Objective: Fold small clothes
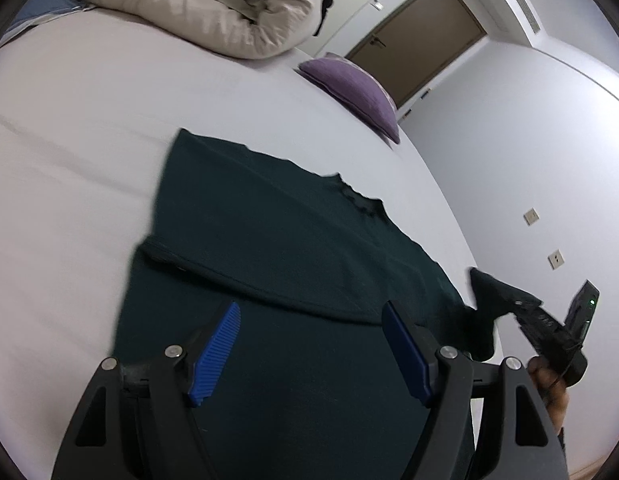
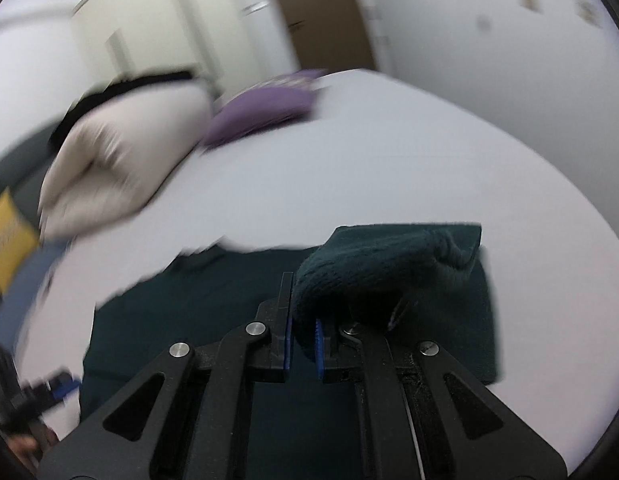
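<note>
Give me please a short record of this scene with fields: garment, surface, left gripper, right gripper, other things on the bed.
garment: dark green shirt, spread on the bed, one sleeve already folded in
surface: bed with a pale sheet
left gripper: open, above the shirt, holding nothing
right gripper: shut on a lifted part of the shirt
other things: purple pillow, rolled beige duvet

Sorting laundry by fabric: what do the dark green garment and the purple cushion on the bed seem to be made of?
Dark green garment: looks like a soft, matte knit; the bunched part in the right gripper shows a fuzzy surface. Purple cushion: seemingly a plush, velvet-like cover with a faint sheen, though too blurred to be sure.
</note>
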A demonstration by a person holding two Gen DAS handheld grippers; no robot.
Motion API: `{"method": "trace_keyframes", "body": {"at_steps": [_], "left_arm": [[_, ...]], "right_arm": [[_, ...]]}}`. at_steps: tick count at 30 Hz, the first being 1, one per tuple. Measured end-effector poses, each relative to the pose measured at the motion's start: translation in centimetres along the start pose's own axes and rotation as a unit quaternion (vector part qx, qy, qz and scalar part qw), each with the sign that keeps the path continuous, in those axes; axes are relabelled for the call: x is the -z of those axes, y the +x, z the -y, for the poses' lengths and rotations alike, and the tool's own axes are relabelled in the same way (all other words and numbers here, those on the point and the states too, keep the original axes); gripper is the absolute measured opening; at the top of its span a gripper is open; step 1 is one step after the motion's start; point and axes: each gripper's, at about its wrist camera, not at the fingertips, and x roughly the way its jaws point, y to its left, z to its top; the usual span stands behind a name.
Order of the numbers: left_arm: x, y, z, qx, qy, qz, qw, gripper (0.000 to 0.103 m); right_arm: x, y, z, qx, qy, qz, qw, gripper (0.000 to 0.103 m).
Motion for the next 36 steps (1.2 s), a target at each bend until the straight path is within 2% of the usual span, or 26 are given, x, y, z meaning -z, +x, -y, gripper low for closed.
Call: {"method": "trace_keyframes", "body": {"at_steps": [4,5,8,11,12,13,14,16,17,20,22,23,25,26,27,28,29,31,32,34,35,36], "left_arm": [[-0.7,-0.4,-2.1,-0.002,-0.015,0.004,0.9999,0.076],[-0.8,-0.4,-2.6,-0.003,-0.018,0.005,0.9998,0.076],[-0.9,-0.2,-3.6,-0.006,-0.023,0.004,0.9997,0.076],[-1.0,0.1,-4.3,-0.011,-0.024,0.003,0.9997,0.076],[-1.3,0.3,-4.5,-0.012,-0.024,0.002,0.9996,0.076],[-1.3,0.5,-4.7,-0.013,-0.026,0.002,0.9996,0.076],[-1.3,0.5,-4.9,-0.013,-0.029,0.002,0.9995,0.076],[-1.4,0.5,-5.2,-0.014,-0.032,0.002,0.9994,0.076],[-1.5,0.5,-5.3,-0.015,-0.033,0.003,0.9993,0.077],[-1.6,0.2,-5.4,-0.018,-0.033,0.007,0.9993,0.079],[-1.8,-0.1,-5.1,-0.022,-0.029,0.013,0.9993,0.085],[-1.8,-0.2,-5.0,-0.022,-0.028,0.014,0.9992,0.085],[-2.1,-0.2,-4.5,-0.020,-0.026,0.014,0.9994,0.087],[-2.2,-0.1,-4.1,-0.018,-0.023,0.014,0.9995,0.087],[-2.3,0.1,-3.6,-0.017,-0.018,0.012,0.9996,0.088],[-2.6,0.5,-2.9,-0.017,-0.011,0.008,0.9998,0.088],[-3.0,1.0,-2.0,-0.017,0.001,0.007,0.9998,0.088],[-3.9,2.7,0.4,-0.018,0.035,0.000,0.9992,0.088],[-4.1,3.5,1.2,-0.020,0.045,-0.006,0.9988,0.088],[-4.8,6.4,3.2,-0.020,0.067,-0.035,0.9969,0.087],[-5.0,8.0,4.0,-0.027,0.075,-0.055,0.9953,0.085],[-5.1,9.2,4.5,-0.030,0.079,-0.069,0.9940,0.079]], "right_arm": [[2.9,3.1,-8.7,-0.015,-0.064,-0.034,0.997,0.006],[3.8,5.0,-11.3,-0.013,-0.084,-0.045,0.995,0.006],[5.9,8.8,-15.9,-0.009,-0.127,-0.073,0.989,0.006],[8.8,12.2,-19.6,0.018,-0.193,-0.101,0.976,0.011],[9.9,12.7,-20.6,0.033,-0.227,-0.107,0.967,0.015],[10.9,13.0,-21.2,0.045,-0.256,-0.111,0.959,0.028],[11.8,13.8,-21.9,0.062,-0.294,-0.121,0.946,0.033],[13.7,14.3,-23.2,0.101,-0.377,-0.120,0.913,0.037],[15.0,13.7,-23.6,0.124,-0.428,-0.101,0.890,0.039],[16.7,12.8,-24.6,0.156,-0.496,-0.072,0.851,0.053],[17.1,11.9,-24.4,0.159,-0.509,-0.061,0.844,0.077],[17.2,11.5,-24.2,0.158,-0.512,-0.059,0.842,0.080],[17.3,10.2,-23.4,0.152,-0.510,-0.053,0.845,0.081],[17.1,9.3,-22.8,0.147,-0.496,-0.050,0.854,0.081],[16.7,7.9,-21.6,0.131,-0.466,-0.049,0.874,0.081],[16.4,7.1,-20.8,0.120,-0.446,-0.050,0.885,0.081],[15.4,5.5,-19.1,0.095,-0.396,-0.050,0.912,0.081],[14.1,3.3,-16.2,0.060,-0.320,-0.050,0.944,0.081],[13.2,2.1,-13.6,0.031,-0.249,-0.050,0.967,0.081],[12.3,0.2,-9.7,-0.009,-0.156,-0.051,0.986,0.081],[11.7,-0.7,-6.8,-0.040,-0.088,-0.049,0.994,0.081],[11.2,-1.0,-4.5,-0.057,-0.045,-0.048,0.996,0.081]]}}
